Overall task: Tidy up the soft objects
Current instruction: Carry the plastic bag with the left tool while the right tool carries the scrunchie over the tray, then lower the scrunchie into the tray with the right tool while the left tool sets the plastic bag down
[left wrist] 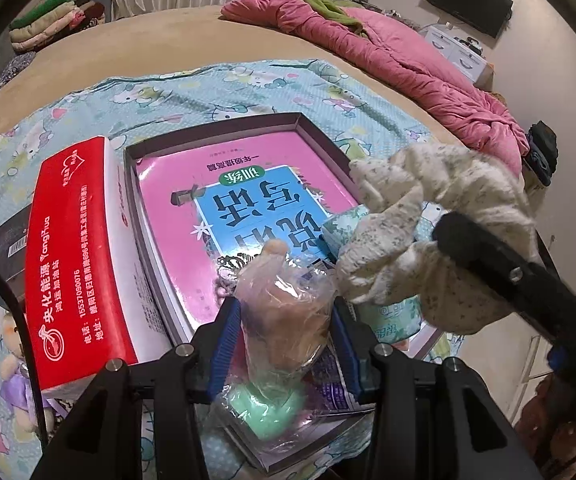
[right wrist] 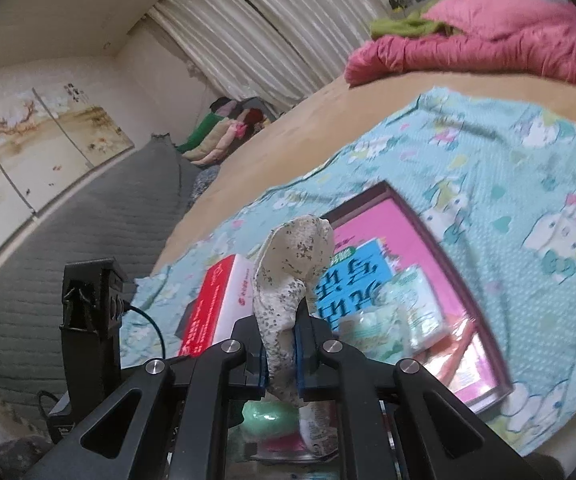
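Note:
My left gripper is shut on a tan plush toy in a clear plastic bag, its blue pads pressing both sides, low over the near end of a dark shallow box. A pink book lies in that box. My right gripper is shut on a white speckled cloth, which stands up from its jaws. In the left wrist view that cloth hangs over the box's right side. A green tissue pack and a bagged green soft thing lie in the box.
A red tissue box stands left of the dark box on a cartoon-print sheet. A small doll in purple lies at the near left. A pink quilt is heaped at the back right, and folded clothes at the back left.

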